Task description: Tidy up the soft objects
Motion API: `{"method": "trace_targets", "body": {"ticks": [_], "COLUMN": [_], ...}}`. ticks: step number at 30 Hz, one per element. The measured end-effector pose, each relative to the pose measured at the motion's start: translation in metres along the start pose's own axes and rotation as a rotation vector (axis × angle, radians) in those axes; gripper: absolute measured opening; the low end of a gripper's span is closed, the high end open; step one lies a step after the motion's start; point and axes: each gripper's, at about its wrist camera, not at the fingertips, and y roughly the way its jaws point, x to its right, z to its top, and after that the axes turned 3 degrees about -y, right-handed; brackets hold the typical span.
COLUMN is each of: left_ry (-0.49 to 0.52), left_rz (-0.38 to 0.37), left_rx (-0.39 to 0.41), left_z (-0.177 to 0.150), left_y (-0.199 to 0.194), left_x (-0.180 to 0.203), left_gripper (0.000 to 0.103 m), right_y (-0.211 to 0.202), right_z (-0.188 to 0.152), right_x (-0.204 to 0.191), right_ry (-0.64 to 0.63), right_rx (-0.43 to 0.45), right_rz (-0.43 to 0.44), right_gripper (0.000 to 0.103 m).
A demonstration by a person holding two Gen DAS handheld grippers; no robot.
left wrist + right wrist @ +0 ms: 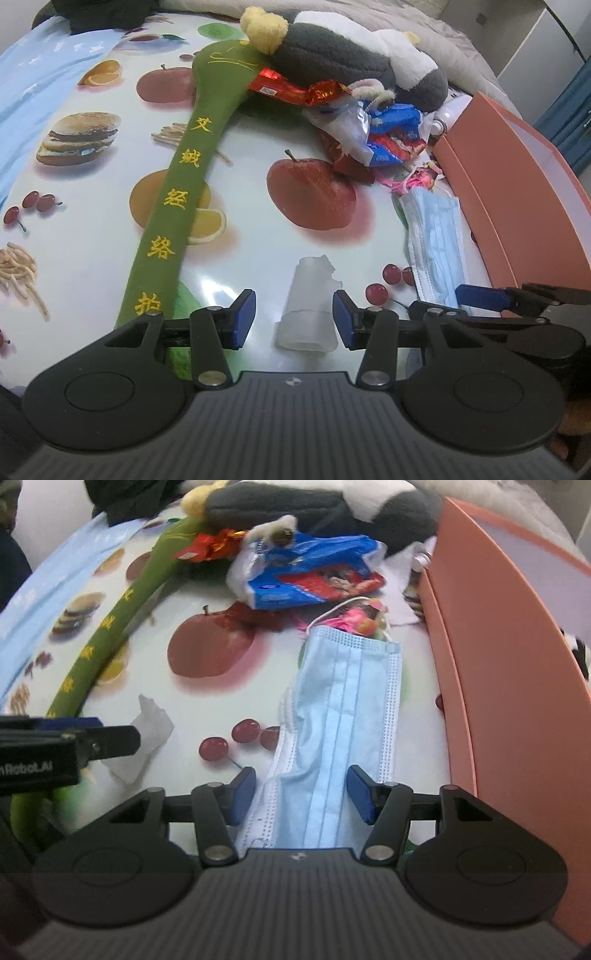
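A crumpled white tissue lies on the fruit-print tablecloth between the jaws of my left gripper. That gripper is open and its blue pads stand clear of the tissue on both sides. A light blue face mask lies flat beside the box. My right gripper is open above its near end, with the mask between the pads. A long green padded stick with yellow characters runs up the left. A grey and white plush toy lies at the back.
A salmon-pink open box stands along the right edge. Blue and red snack wrappers, a red candy wrapper and a pink trinket are piled behind the mask. A light blue cloth lies at the far left.
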Motion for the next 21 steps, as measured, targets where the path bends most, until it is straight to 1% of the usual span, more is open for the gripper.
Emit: {"method": "trace_targets", "body": {"ticks": [3,5,9,10,11,16,21], "left_ry": [0.007,0.004,0.007,0.008,0.009,0.021,0.012], "left_rz": [0.002,0.001,-0.004,-0.002,0.001,0.015,0.005], "left_rx": [-0.002,-0.004,-0.01,-0.007,-0.011,0.004,0.026], "left_z": [-0.001,-0.001,-0.003,-0.003,-0.004,-0.003,-0.001], "left_y": [0.003,0.004,0.007,0.007,0.009,0.008,0.0], "left_x": [0.001,0.002,0.005,0.007,0.008,0.015,0.018], "left_gripper": [0.052,0.052,0.049,0.042,0.038,0.027,0.023], "right_y": [0.0,-0.001,-0.002,-0.003,-0.003,-0.013,-0.028], "right_z": [0.002,0.003,0.001,0.001,0.002,-0.001,-0.006], "right_x": [-0.002,-0.004,-0.012,-0.01,-0.008,0.001,0.012], "right_ry": [-0.006,-0.019,-0.049,-0.038,-0.025,0.004,0.029], "right_rx": [-0.004,-0.006,-0.014,-0.015,-0.017,-0.012,0.009], "right_rz": [0.011,0.016,0.033,0.038,0.043,0.045,0.038], "right_gripper": [0.043,0.019,0.013,0.011,0.011,0.01,0.01]}}
